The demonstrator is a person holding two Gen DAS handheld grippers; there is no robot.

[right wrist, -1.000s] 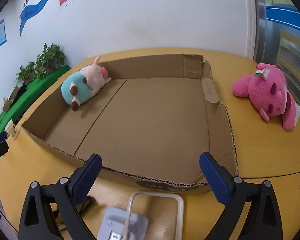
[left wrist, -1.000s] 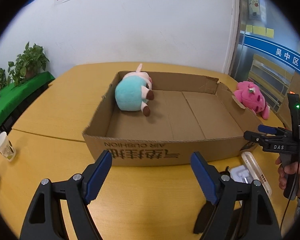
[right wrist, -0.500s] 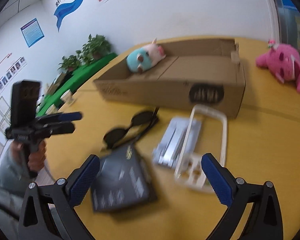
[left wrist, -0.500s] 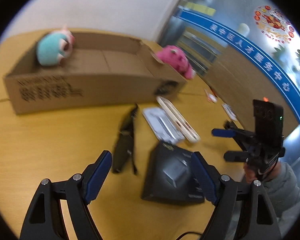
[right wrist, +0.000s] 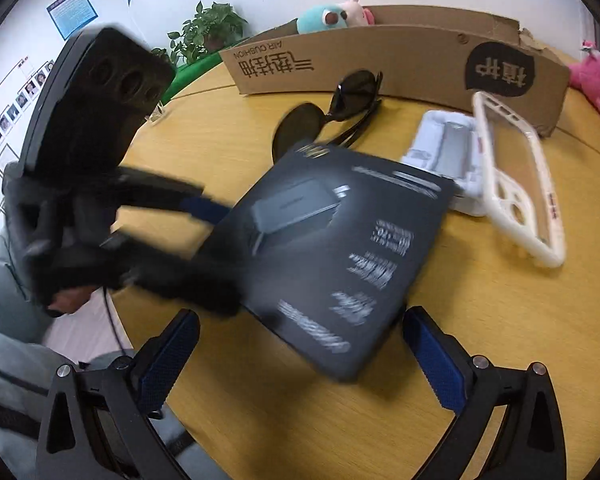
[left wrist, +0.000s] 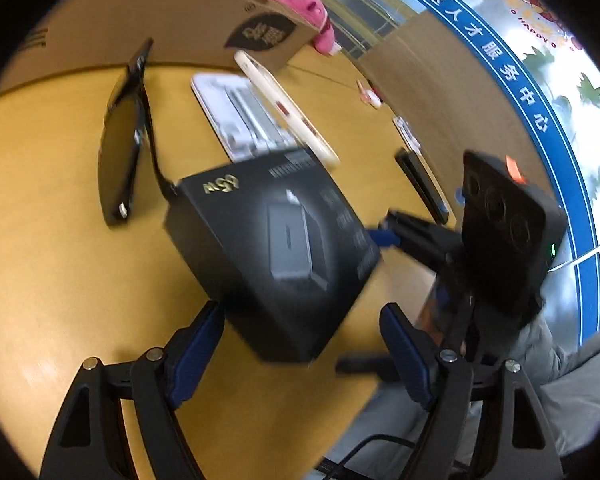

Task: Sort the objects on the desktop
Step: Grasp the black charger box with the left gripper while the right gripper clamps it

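A flat black charger box [left wrist: 276, 252] lies on the yellow table, also in the right wrist view [right wrist: 332, 256]. My left gripper [left wrist: 300, 352] is open, its jaws straddling the box's near corner. My right gripper [right wrist: 300, 356] is open at the box's other near edge. Each gripper shows in the other's view, the right one [left wrist: 396, 236] and the left one [right wrist: 204, 208], both at the box's sides. Black sunglasses [right wrist: 332, 116], a white tray insert [right wrist: 444, 152] and a white phone case [right wrist: 516, 184] lie beyond, before the cardboard box [right wrist: 380, 60].
A teal plush [right wrist: 328, 16] lies inside the cardboard box. A pink plush [right wrist: 596, 80] lies on the table to its right. A black flat object [left wrist: 420, 184] and small items lie near the table's far edge. The table edge is close below both grippers.
Both grippers swung down from the cardboard box and closed in on the black charger box from opposite sides. Both stay open.
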